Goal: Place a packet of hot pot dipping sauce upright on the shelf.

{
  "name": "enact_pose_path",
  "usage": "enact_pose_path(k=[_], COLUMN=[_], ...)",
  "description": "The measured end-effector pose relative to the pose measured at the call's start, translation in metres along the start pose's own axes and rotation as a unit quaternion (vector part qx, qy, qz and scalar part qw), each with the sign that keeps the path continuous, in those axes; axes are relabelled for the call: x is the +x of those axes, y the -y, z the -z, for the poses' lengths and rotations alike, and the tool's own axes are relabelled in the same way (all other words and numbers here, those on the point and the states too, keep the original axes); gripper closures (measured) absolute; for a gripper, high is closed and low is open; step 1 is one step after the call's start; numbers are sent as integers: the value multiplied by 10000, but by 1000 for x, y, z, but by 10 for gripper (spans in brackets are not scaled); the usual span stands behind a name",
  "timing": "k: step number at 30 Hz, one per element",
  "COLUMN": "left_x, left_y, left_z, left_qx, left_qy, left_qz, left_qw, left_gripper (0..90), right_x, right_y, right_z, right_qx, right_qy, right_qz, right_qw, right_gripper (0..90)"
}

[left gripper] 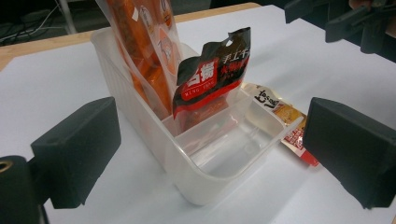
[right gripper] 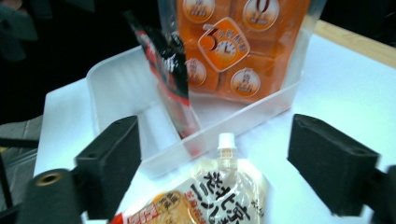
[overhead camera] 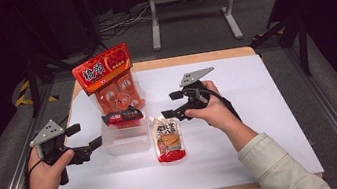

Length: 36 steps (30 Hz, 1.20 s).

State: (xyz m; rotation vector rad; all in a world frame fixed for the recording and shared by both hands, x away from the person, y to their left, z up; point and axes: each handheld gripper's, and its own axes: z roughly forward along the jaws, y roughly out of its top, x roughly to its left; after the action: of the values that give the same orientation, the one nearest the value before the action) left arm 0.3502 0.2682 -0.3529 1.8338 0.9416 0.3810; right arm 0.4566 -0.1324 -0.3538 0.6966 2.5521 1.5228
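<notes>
Your right tool [overhead camera: 172, 104] stands wide with nothing between its jaws, just above the spouted pouch [overhead camera: 169, 141], which lies flat on the white surface [overhead camera: 260, 111] beside the clear bin [overhead camera: 125, 140]. In the bin, an orange bag [overhead camera: 110, 83] and a black-red packet [overhead camera: 122, 116] stand upright. Your left tool [overhead camera: 84, 137] is wide and empty, left of the bin.

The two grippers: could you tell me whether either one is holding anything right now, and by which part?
Nothing is held. The left gripper and right gripper both stand open and empty; the spouted pouch lies free on the table beside the clear bin.
</notes>
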Motion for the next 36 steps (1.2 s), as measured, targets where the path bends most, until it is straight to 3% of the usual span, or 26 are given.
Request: enact_pose_path(k=[5, 9, 12, 18, 19, 23, 26, 29, 33, 36], left_x=[0, 1, 0, 0, 0, 1, 1, 1, 1, 1], left_y=[0, -1, 0, 0, 0, 0, 0, 0, 0, 1], left_z=[0, 0, -1, -1, -1, -1, -1, 0, 0, 0], left_qx=[-51, -82, -46, -67, -79, -65, -60, -162, -212, -202], left_qy=[23, 24, 53, 90, 111, 84, 68, 128, 155, 148], left_qz=[48, 26, 62, 121, 132, 91, 69, 208, 265, 260], left_qw=[10000, 10000, 10000, 9999, 9998, 9999, 9999, 9996, 9993, 9993], left_gripper=[50, 51, 50, 50, 50, 50, 51, 48, 43, 42], right_x=[-4, -5, -5, -11, -13, -15, -18, -20, -23, -24], right_y=[4, 8, 12, 22, 27, 36, 41, 46, 50, 51], right_z=[-2, -4, -10, -21, -26, -37, -44, -50, -55, -58], right_qx=[48, 158, 295, 477, 623, 774, 910, 1003, 1061, 1063], right_qy=[119, 464, 610, 651, 561, 437, 442, 510, 445, 400], right_qz=[-122, 103, 284, 194, 48, -133, -106, -64, -204, -147], right_qw=[9998, 9987, 9973, 9965, 9965, 9960, 9948, 9936, 9932, 9934], right_gripper=[170, 259, 265, 267, 277, 308, 295, 302, 316, 333])
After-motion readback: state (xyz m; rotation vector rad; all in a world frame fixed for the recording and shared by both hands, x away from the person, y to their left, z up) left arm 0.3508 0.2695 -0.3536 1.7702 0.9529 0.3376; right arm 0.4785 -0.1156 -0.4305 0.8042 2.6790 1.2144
